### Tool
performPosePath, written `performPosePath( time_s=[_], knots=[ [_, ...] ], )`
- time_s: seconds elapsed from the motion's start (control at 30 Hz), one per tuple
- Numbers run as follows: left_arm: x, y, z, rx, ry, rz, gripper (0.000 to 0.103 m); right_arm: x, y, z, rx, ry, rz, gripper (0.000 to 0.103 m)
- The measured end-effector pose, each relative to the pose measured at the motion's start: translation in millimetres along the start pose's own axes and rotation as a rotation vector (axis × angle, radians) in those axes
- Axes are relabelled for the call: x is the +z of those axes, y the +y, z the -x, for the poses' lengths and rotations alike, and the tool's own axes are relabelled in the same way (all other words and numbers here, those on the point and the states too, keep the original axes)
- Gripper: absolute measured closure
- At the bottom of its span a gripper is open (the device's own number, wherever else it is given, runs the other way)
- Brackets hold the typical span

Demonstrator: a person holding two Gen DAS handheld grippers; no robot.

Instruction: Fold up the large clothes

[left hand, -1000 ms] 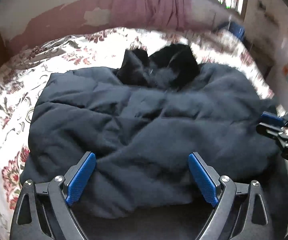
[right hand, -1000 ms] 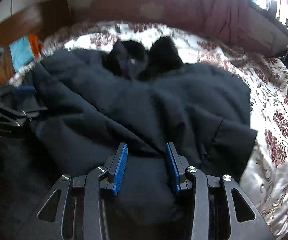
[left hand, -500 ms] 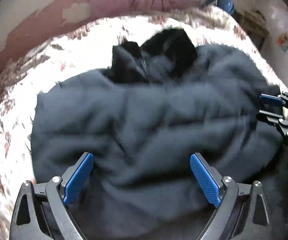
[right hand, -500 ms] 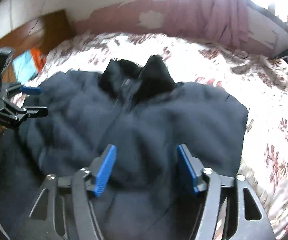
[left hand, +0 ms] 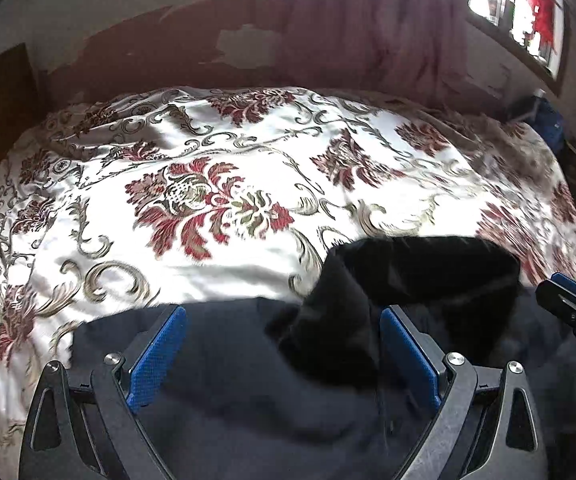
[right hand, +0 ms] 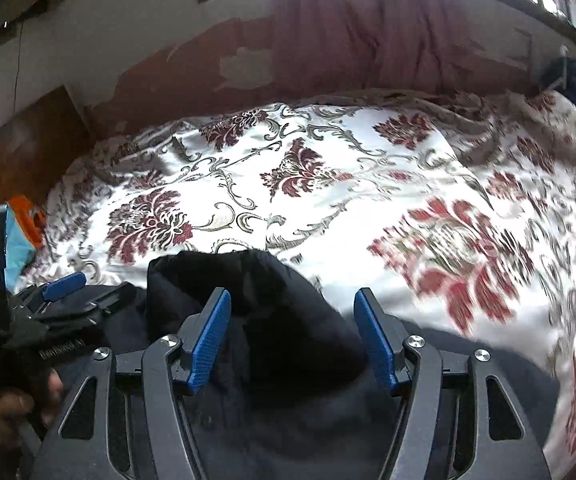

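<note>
Left gripper (left hand: 284, 348) stands wide, blue pads clear of cloth, nothing pinched. Right gripper (right hand: 292, 336) sits part-spread, jaws closing slightly, dark fabric below and between them but pads apparently not pressing; blur makes that uncertain. Dark jacket (left hand: 248, 380) now fills only the bottom of both views, where a second ago it covered most of the frame; both tools have swept forward over it toward the collar end. Black collar (right hand: 248, 280) lies just ahead of the right gripper's fingers, on the near edge of the floral bedspread (left hand: 208, 200). Bedspread beyond is bare. Farther back: peeling wall (right hand: 244, 68), pink curtain (right hand: 368, 28). No containers in sight.
</note>
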State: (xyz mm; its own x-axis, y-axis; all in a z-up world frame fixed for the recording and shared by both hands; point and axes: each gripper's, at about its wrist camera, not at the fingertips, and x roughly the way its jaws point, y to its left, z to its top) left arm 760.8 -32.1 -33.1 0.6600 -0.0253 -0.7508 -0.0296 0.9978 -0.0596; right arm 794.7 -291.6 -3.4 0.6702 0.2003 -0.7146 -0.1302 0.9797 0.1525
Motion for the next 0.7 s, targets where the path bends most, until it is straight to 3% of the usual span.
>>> performPosePath(
  time_s=[0.07, 0.1, 0.17, 0.23, 0.3, 0.33, 0.4, 0.6, 0.7],
  knots=[
    [5.9, -6.9, -13.6, 0.009, -0.002, 0.004, 0.007, 7.0, 10.3, -13.9, -0.029, 0.017, 0.034, 0.051],
    [8.1, -8.1, -17.8, 0.011, -0.005, 0.004, 0.01, 8.8, 15.7, -22.6, -0.061, 0.041, 0.054, 0.058],
    [12.1, -13.6, -25.8, 0.019, -0.014, -0.001, 0.024, 9.9, 18.7, -35.9, -0.095, 0.075, 0.073, 0.071],
    [15.8, -17.2, -36.0, 0.013, 0.004, -0.012, 0.047, 11.5, 16.4, -39.7, -0.104, 0.093, 0.072, 0.08],
    [17.8, -19.9, -45.1, 0.0, 0.036, -0.023, 0.062, 11.5, 12.2, -36.3, -0.1, 0.084, 0.075, 0.088],
    [18.4, -20.7, -48.3, -0.019, 0.045, -0.028, 0.079, 10.5, 11.7, -33.8, -0.099, 0.077, 0.079, 0.09],
    [17.3, -23.7, -48.2, -0.065, 0.051, -0.042, 0.096, 6.2, 10.0, -25.6, -0.094, 0.055, 0.096, 0.092],
    [2.4, -14.6, -6.5, -0.103, -0.057, -0.088, 0.098, -12.7, -6.0, 21.7, -0.048, -0.025, 0.119, 0.095],
    [-7.7, 1.3, 14.5, -0.09, -0.067, -0.108, 0.098, -26.7, -11.7, 40.6, -0.054, -0.032, 0.185, 0.097]
  ],
)
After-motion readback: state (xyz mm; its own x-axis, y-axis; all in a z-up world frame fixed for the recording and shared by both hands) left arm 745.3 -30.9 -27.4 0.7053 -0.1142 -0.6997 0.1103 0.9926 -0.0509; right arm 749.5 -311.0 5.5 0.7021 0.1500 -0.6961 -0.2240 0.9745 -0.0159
